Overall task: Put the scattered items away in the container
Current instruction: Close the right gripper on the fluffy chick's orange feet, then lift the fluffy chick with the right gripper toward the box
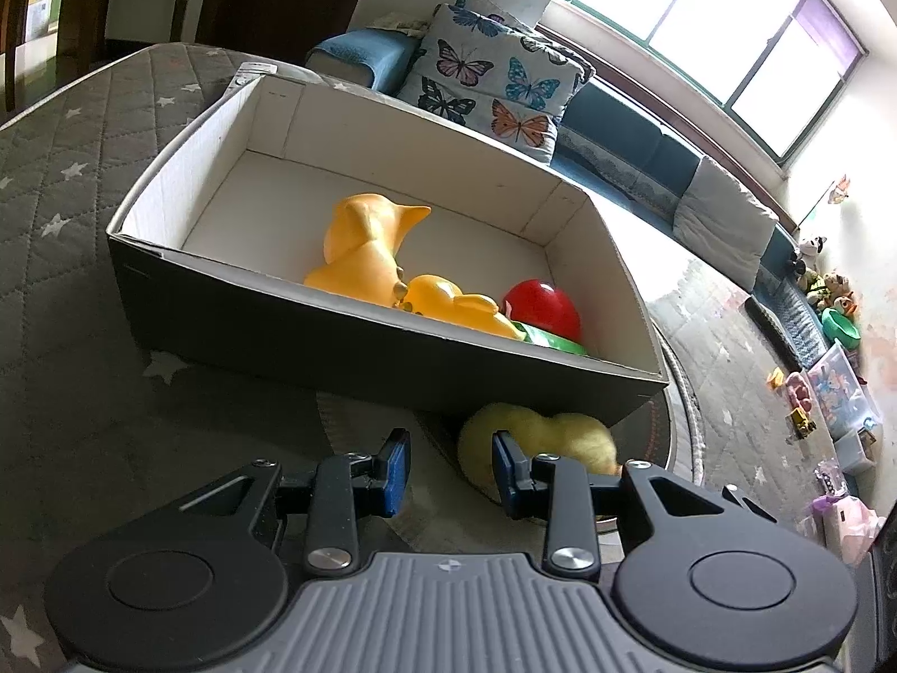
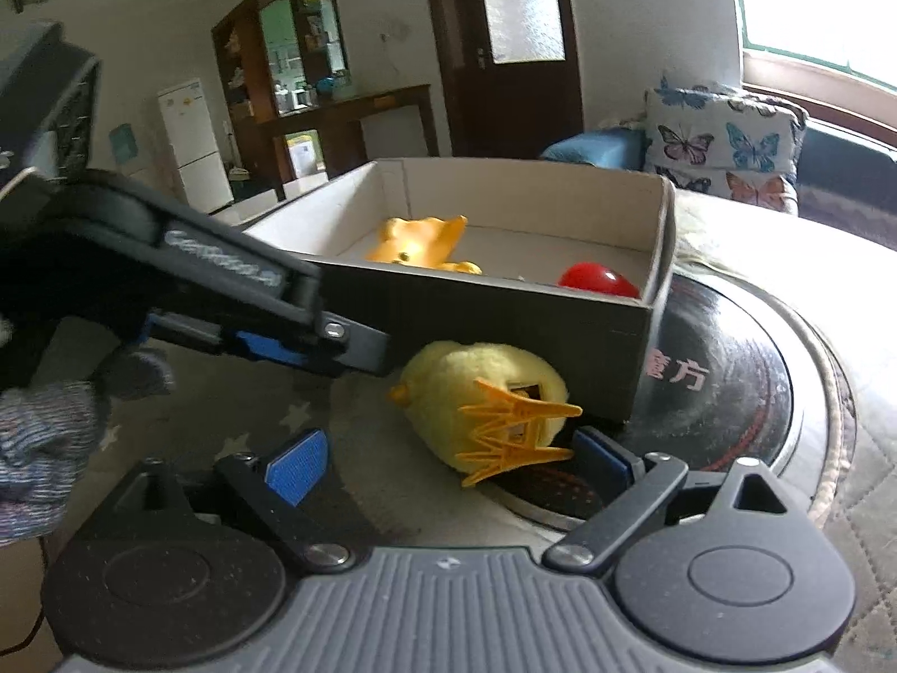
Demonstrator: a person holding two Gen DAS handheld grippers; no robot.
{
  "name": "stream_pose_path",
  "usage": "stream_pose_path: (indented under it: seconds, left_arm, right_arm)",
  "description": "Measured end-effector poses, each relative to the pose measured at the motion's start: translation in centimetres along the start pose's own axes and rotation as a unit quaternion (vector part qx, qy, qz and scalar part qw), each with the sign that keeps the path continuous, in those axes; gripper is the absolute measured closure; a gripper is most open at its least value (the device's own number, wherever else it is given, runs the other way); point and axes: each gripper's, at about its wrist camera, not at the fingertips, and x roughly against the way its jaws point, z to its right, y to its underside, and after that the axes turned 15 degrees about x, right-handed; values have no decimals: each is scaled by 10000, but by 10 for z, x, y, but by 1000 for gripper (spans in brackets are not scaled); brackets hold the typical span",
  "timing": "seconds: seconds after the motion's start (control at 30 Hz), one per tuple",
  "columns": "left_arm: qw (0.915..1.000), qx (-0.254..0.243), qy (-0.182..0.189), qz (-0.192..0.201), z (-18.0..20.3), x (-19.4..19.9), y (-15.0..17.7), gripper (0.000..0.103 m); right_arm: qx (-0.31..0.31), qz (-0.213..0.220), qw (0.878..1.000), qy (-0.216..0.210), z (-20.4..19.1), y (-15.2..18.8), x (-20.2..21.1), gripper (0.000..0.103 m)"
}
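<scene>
Chick [image 2: 482,392] lay on its side on the table [image 1: 67,291], pressed up against the box's [image 1: 359,347] dark outer wall, half on the black round mat [image 2: 729,392]. It was the only loose item seen near the box. Box already held two yellow toys [image 1: 364,247], a red ball [image 1: 541,308] and something green [image 1: 552,339].

Left claw [image 1: 451,468] was open, holding nothing. Its right pad sat at or just in front of the chick's body, left pad out over bare table; contact couldn't be confirmed. So it was offset to one side, not straddling. Right claw [image 2: 454,462] was wide open, empty, with the chick's feet [image 2: 521,432] between the pads but not touched. In the right view the left claw came in from the left, tip just beside the chick's head end.

Handling, by judgement:
- Plush body, likely very light and soft. It would squash under the pads, so close well in or it could slip out.
- Fuzzy surface should give decent grip, not slippery.
- Orange feet looked like thin stiff plastic, splayed. Bad grab point: they could twist or bend.
- Small orange beak [image 2: 399,392] was too small to grab.
- Best hold: across the fat middle of the body, pads on opposite sides.
- Box wall touching the chick blocked a pad on that side. Come from above along the wall, or drag it clear first.
- Not fragile; a drop into the box should be fine.
</scene>
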Motion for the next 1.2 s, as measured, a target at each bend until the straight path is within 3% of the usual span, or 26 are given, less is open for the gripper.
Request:
stream_pose_path:
  seconds: [0.37, 0.87, 1.03, 1.2]
  left_arm:
    - [10000, 46, 29, 10, -3, 2, -2, 68]
    - [9997, -26, 190, -176, -13, 7, 0, 68]
    - [9992, -109, 252, -299, -15, 6, 4, 68]
    - [9992, -115, 238, -296, -16, 8, 5, 68]
  right_arm:
    - [455, 5, 9981, -411, -32, 0, 8, 8]
    - [681, 91, 9975, -186, -44, -4, 3, 8]
    - [375, 96, 9992, -42, -31, -4, 0, 8]
    - [197, 117, 9997, 35, -22, -7, 0, 21]
